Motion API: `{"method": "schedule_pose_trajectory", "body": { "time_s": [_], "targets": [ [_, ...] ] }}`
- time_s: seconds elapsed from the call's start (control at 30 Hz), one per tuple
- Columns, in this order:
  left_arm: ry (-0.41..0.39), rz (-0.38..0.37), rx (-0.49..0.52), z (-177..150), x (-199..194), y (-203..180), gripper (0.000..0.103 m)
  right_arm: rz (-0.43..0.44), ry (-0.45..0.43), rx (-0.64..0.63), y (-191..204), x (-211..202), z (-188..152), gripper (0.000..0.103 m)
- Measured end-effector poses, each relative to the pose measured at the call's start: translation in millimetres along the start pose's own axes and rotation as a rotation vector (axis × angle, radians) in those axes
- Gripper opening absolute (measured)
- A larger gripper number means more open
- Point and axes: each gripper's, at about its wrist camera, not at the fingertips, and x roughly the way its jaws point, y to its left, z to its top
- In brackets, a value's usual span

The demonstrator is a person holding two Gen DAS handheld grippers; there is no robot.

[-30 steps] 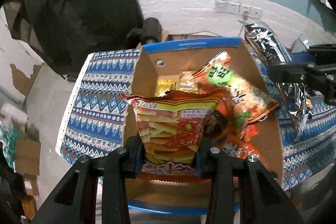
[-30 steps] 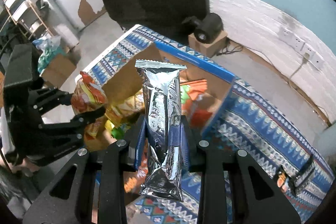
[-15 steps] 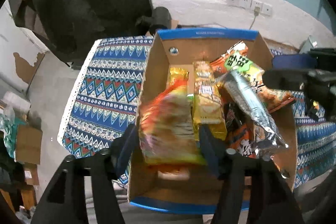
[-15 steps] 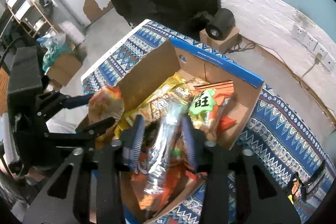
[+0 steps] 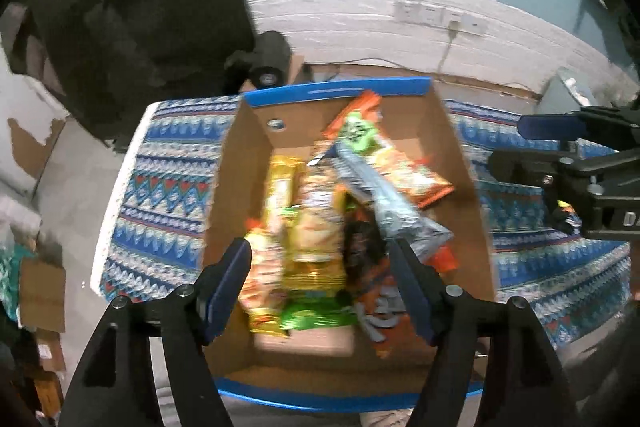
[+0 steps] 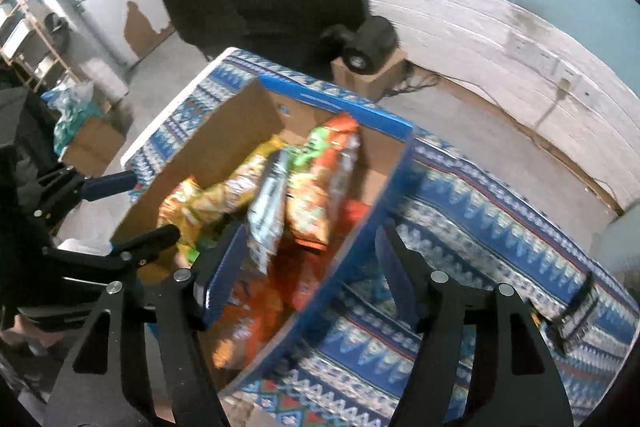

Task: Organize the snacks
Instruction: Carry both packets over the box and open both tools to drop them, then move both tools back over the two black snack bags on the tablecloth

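A cardboard box with a blue rim (image 5: pixel 460 163) (image 6: pixel 336 99) stands on the patterned cloth and holds several snack bags. The orange-yellow chip bag (image 5: pixel 262 267) (image 6: pixel 188 207) lies at the box's near left. The silver bag (image 5: pixel 384 199) (image 6: pixel 266 203) lies slanted across the other bags. My left gripper (image 5: pixel 320 267) is open and empty above the box's near end. My right gripper (image 6: pixel 310 259) is open and empty over the box's right wall. It also shows in the left wrist view (image 5: pixel 560 143), and the left gripper shows in the right wrist view (image 6: pixel 136 207).
The blue patterned cloth (image 5: pixel 160 187) (image 6: pixel 500 227) covers the table around the box. A small dark packet (image 6: pixel 576 311) lies on the cloth at the right. A black device on a cardboard box (image 5: pixel 268 67) (image 6: pixel 368 47) stands on the floor behind.
Both grippers opened and dropped their bags into the box: the chip bag from the left, the silver bag from the right. Both grippers have drawn back from the box.
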Motion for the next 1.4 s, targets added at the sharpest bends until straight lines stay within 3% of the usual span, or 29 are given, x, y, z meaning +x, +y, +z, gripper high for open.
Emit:
{"method": "schedule_pose_trajectory", "body": {
  "time_s": [0.23, 0.67, 0.8, 1.17, 1.4],
  "targets": [
    [-0.032, -0.023, 0.07, 6.6, -13.6, -41.2, 0.078, -0.091, -0.018, 0.061, -38.5, -21.3, -15.9, 0.072],
    [-0.046, -0.023, 0.171, 19.1, -11.9, -99.4, 0.079, -0.192, -0.014, 0.147, -105.6, -61.5, -62.7, 0.074],
    [-0.047, -0.021, 0.192, 20.7, -9.4, -112.9, 0.079, -0.215, -0.009, 0.165, -120.7, -71.2, -79.7, 0.078],
    [-0.057, -0.014, 0.285, 28.2, 1.0, -162.2, 0.086, -0.278, 0.003, 0.239, -161.6, -89.9, -112.7, 0.078],
    [-0.035, -0.042, 0.294, 40.9, 18.2, -184.6, 0.086, -0.315, 0.038, 0.312, -195.4, -84.7, -130.4, 0.079]
  ]
}}
